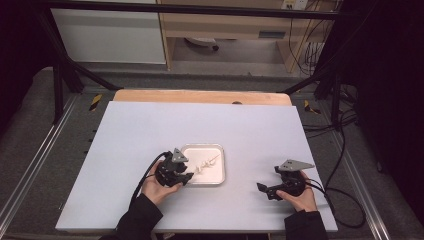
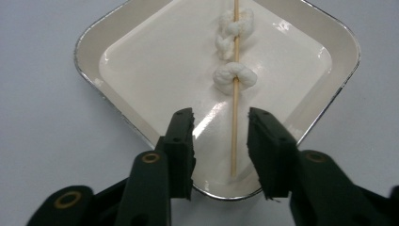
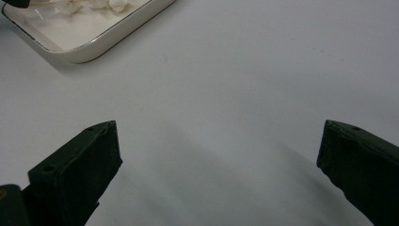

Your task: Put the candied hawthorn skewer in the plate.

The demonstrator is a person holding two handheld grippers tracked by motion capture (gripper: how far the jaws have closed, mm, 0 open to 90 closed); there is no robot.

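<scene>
**A:** Left gripper view says it best: the left gripper (image 2: 220,136) has its jaws apart, one on each side of the bare end of the wooden skewer (image 2: 235,117), not touching it as far as I can see. The stick lies flat in the white tray (image 2: 89,52), with a few white dough-like knots (image 2: 234,77) threaded on farther up.

**B:** And the other hand?

**A:** The right gripper (image 3: 219,150) is spread wide, nothing between the jaws, just bare white table (image 3: 244,70) under it. A corner of the tray peeks in at the top left of its view.

**B:** From above, where's everything?

**A:** Tray sits near the middle of the table, slightly toward the person. Left gripper (image 1: 186,176) is right at the tray's left edge; right gripper (image 1: 262,188) is well apart from it, off to the right, pointing back toward the tray.
</scene>
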